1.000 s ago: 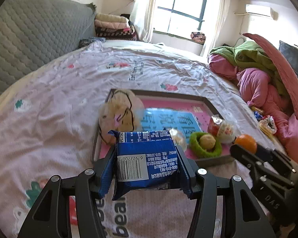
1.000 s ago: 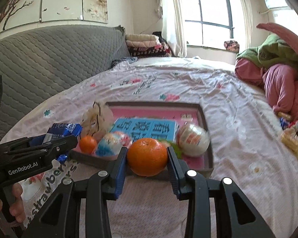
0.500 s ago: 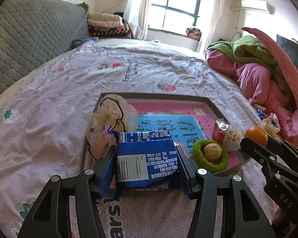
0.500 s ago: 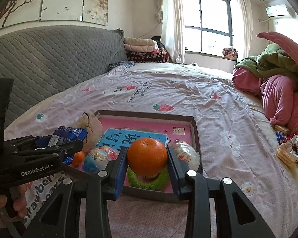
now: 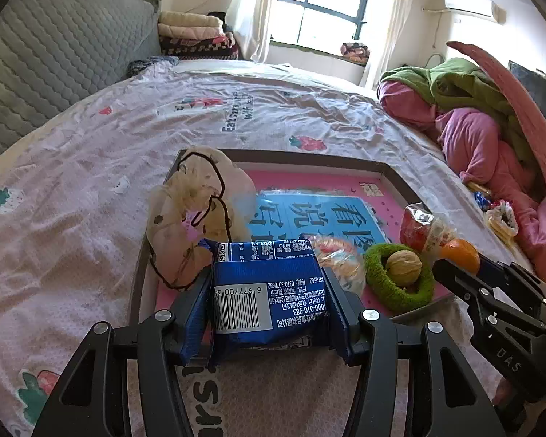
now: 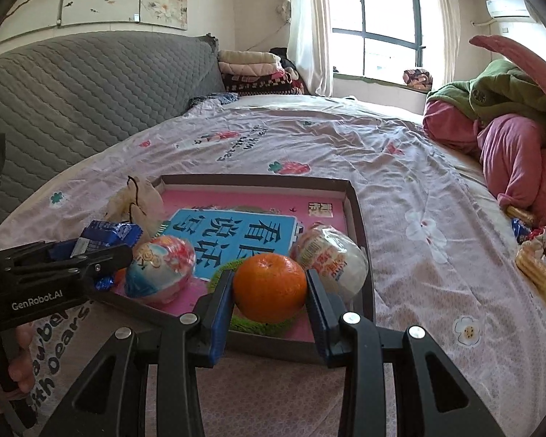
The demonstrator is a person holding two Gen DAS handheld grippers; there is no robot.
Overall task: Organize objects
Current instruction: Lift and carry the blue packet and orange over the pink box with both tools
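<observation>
Blue snack packet (image 5: 269, 287) crosswise in left gripper (image 5: 269, 313), barcode up.

Both grippers are matte black plastic. The left gripper (image 5: 269, 313) has two angular, triangular-cutout arms with silver round screw heads and blue pads on its inner faces. The right gripper (image 6: 269, 302) matches it, blue pads included. Seen from the side, white lettering reads "GenRobot.AI" on one body and "DAS" on the other.
</observation>
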